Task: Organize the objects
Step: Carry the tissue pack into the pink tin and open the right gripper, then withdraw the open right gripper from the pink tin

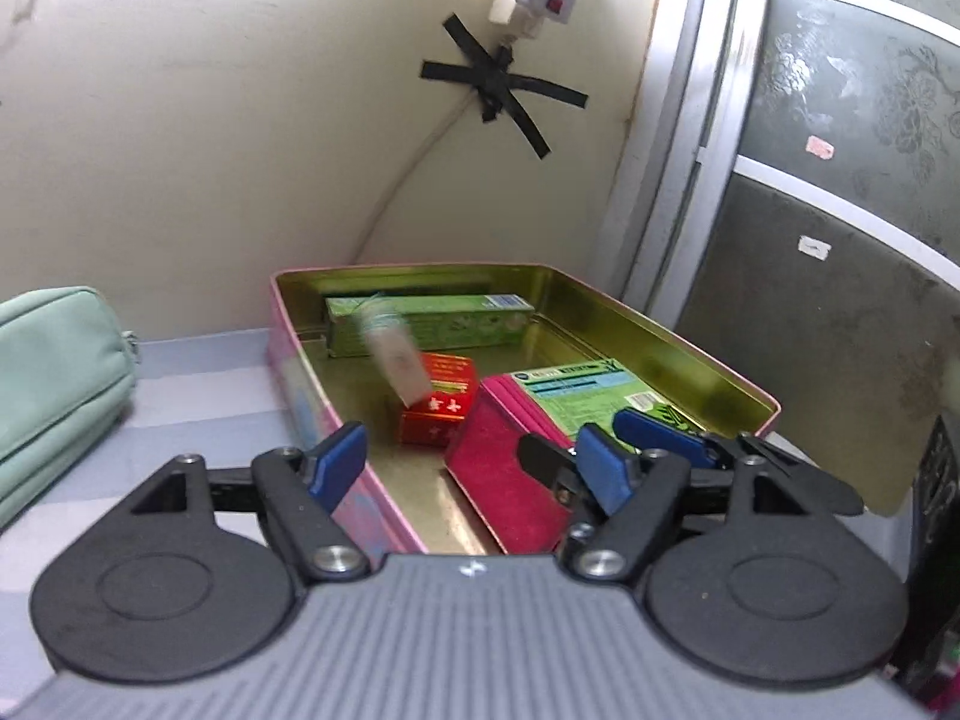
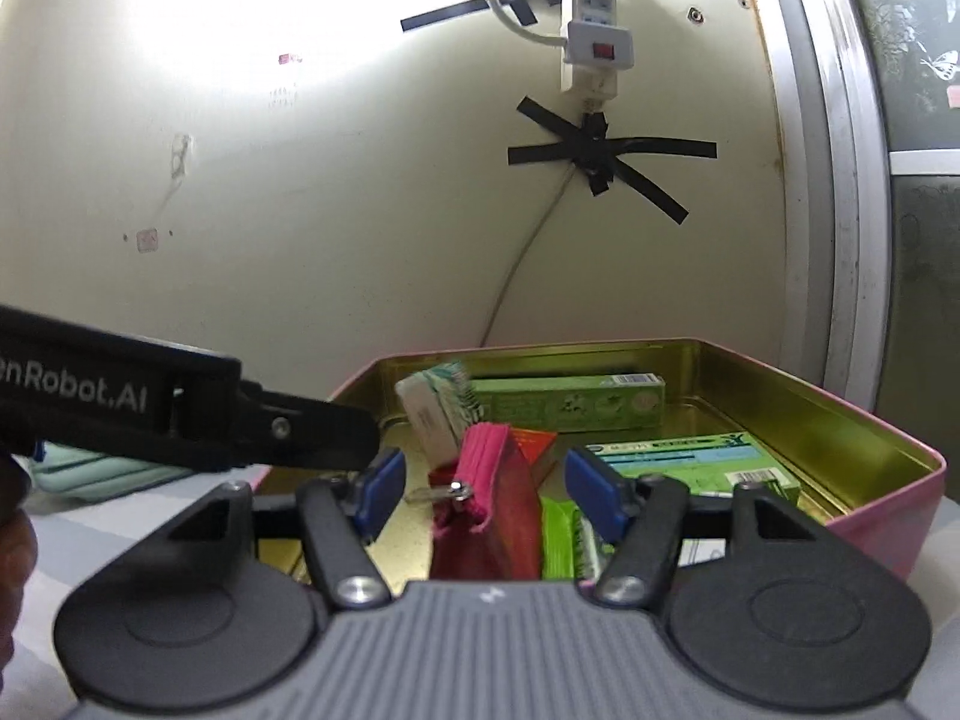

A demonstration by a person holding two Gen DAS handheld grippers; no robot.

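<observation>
A pink tin (image 1: 708, 354) with a gold inside stands against the wall; it also shows in the right wrist view (image 2: 900, 468). In it lie a long green carton (image 1: 432, 324), a small red box (image 1: 438, 408), a magenta pouch (image 1: 510, 468) and a green-and-blue packet (image 1: 588, 390). A blurred white item (image 1: 396, 360) is in mid-air over the red box; in the right wrist view it (image 2: 432, 414) hangs above the tin. My left gripper (image 1: 468, 462) is open over the tin's near end. My right gripper (image 2: 480, 480) is open around the magenta pouch (image 2: 486, 480), not touching it.
A mint-green fabric case (image 1: 54, 378) lies left of the tin on the pale striped table (image 1: 198, 384). A power strip (image 2: 594, 30) and a taped cable hang on the wall behind. A glass door frame (image 1: 690, 138) stands to the right.
</observation>
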